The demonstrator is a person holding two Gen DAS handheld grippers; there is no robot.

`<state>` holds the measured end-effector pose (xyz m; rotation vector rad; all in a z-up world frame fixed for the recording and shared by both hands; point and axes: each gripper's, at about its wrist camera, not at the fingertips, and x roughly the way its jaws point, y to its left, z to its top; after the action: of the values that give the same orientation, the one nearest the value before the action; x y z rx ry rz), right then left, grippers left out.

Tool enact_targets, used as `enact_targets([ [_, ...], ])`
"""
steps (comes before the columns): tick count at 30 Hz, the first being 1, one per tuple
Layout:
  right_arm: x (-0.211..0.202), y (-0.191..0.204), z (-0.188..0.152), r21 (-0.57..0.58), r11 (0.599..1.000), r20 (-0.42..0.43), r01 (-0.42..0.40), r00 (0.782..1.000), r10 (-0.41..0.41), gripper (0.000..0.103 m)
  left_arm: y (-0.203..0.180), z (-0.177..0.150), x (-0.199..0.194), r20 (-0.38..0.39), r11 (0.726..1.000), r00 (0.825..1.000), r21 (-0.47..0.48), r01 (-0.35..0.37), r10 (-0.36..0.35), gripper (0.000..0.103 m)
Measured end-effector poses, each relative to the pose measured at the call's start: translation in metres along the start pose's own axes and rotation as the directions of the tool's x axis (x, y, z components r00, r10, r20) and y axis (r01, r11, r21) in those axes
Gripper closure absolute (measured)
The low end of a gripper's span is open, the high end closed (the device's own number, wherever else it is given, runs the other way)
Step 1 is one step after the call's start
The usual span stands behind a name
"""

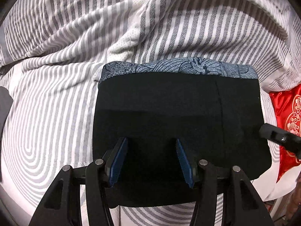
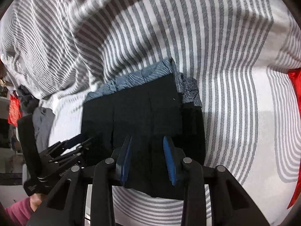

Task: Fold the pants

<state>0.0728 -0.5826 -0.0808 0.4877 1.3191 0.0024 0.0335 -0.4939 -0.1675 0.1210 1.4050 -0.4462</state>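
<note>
Both our grippers hang over the black pants (image 1: pixel 176 116), which lie folded into a compact block on the striped bedding (image 1: pixel 56 113), long axis running side to side across our view. Our left gripper (image 1: pixel 151 161) stands half open with only dark cloth below and nothing pinched; our right gripper (image 2: pixel 147 160), narrower, also grips nothing that we can see. A blue patterned garment (image 1: pixel 188 66) lies under the far edge; a red cushion (image 1: pixel 287 116) sits beside it.
</note>
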Motion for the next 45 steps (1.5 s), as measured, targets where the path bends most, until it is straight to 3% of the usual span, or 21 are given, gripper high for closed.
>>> enact_targets([
  [5, 0.023, -0.018, -0.010, 0.033, 0.998, -0.039, 0.047, 0.998, -0.046, 0.064, -0.005, -0.004, 0.008, -0.004, 1.000, 1.000, 0.029, -0.011, 0.011, 0.044],
  [7, 0.028, -0.026, -0.012, 0.068, 0.996, -0.046, 0.052, 0.998, -0.049, 0.053, -0.008, -0.005, 0.010, -0.004, 0.999, 1.000, 0.041, 0.007, -0.007, 0.036],
  [9, 0.029, -0.032, -0.013, 0.096, 0.995, -0.044, 0.032, 0.999, -0.028, 0.053, -0.016, -0.007, 0.014, -0.003, 0.998, 1.000, 0.062, -0.009, 0.009, 0.036],
  [24, 0.041, -0.008, -0.013, 0.003, 0.995, -0.040, 0.099, 0.994, -0.099, 0.044, -0.021, -0.011, 0.018, 0.001, 0.998, 1.000, 0.064, -0.010, 0.010, 0.035],
  [26, 0.042, -0.007, -0.013, 0.004, 0.995, -0.038, 0.095, 0.995, -0.095, 0.044, -0.022, -0.011, 0.019, -0.006, 0.998, 1.000, 0.066, 0.010, -0.009, 0.024],
  [28, 0.042, -0.007, -0.013, 0.002, 0.996, -0.037, 0.094, 0.995, -0.094, 0.043, -0.025, -0.013, 0.021, -0.015, 0.997, 1.000, 0.080, 0.013, -0.012, 0.020],
  [32, 0.044, -0.005, -0.013, -0.006, 0.996, -0.036, 0.090, 0.995, -0.090, 0.036, -0.032, -0.016, 0.022, -0.015, 0.997, 1.000, 0.083, 0.001, 0.001, 0.020],
  [34, 0.047, 0.000, -0.014, -0.024, 0.996, -0.036, 0.090, 0.995, -0.090, 0.026, -0.031, -0.015, 0.023, -0.017, 0.996, 1.000, 0.085, 0.004, -0.002, 0.020],
  [37, 0.053, 0.015, -0.016, -0.083, 0.986, -0.029, 0.144, 0.989, -0.146, 0.020, -0.031, -0.014, 0.024, -0.033, 0.995, 0.999, 0.095, 0.019, -0.016, 0.020],
  [40, 0.055, 0.021, -0.017, -0.098, 0.983, -0.019, 0.156, 0.987, -0.159, 0.017, -0.029, -0.011, 0.023, -0.030, 0.995, 0.999, 0.095, 0.022, -0.019, 0.020],
  [45, 0.051, 0.016, -0.015, -0.070, 0.991, -0.022, 0.110, 0.993, -0.112, 0.017, -0.026, -0.011, 0.015, -0.011, 0.997, 1.000, 0.076, 0.016, -0.015, 0.020],
])
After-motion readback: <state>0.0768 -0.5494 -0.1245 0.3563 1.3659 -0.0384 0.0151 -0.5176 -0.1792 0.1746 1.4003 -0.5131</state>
